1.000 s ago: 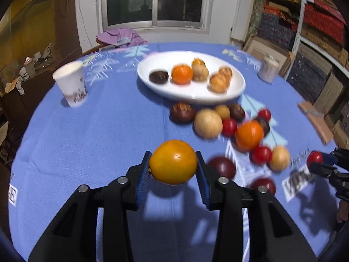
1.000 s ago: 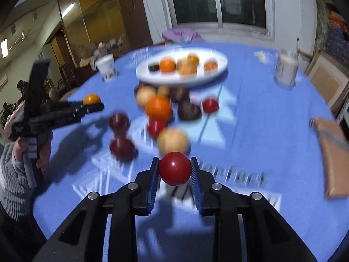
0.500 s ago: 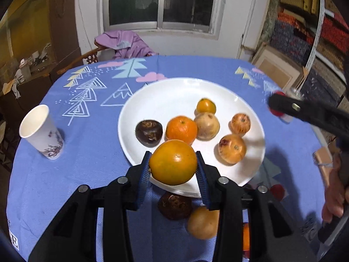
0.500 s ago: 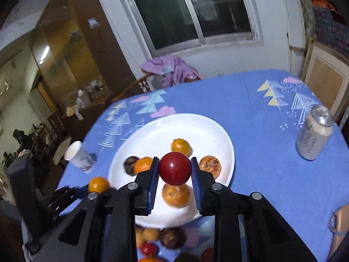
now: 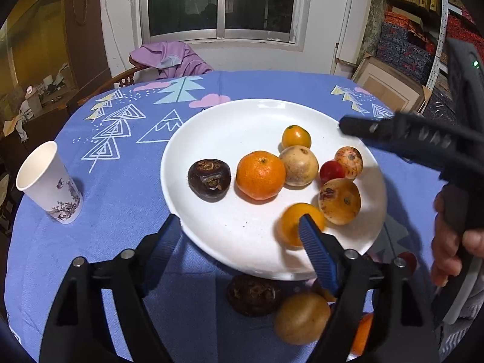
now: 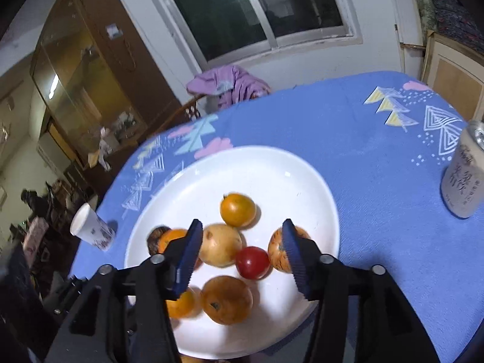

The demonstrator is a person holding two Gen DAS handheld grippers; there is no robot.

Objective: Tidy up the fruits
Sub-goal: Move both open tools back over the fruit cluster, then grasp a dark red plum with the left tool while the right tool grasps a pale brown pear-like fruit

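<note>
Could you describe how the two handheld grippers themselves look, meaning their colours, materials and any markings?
Both the left gripper and the right gripper have matte black plastic bodies, silver pivot bolts, and blue ribbed pads inside the fingers. Seen from the left wrist camera, the right gripper's handle shows a small green light.

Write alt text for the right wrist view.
The open right gripper hovers over a white plate on a blue tablecloth, a small red fruit lying free on the plate between its fingers among orange and tan fruits. A paper cup stands left, a can right.
</note>
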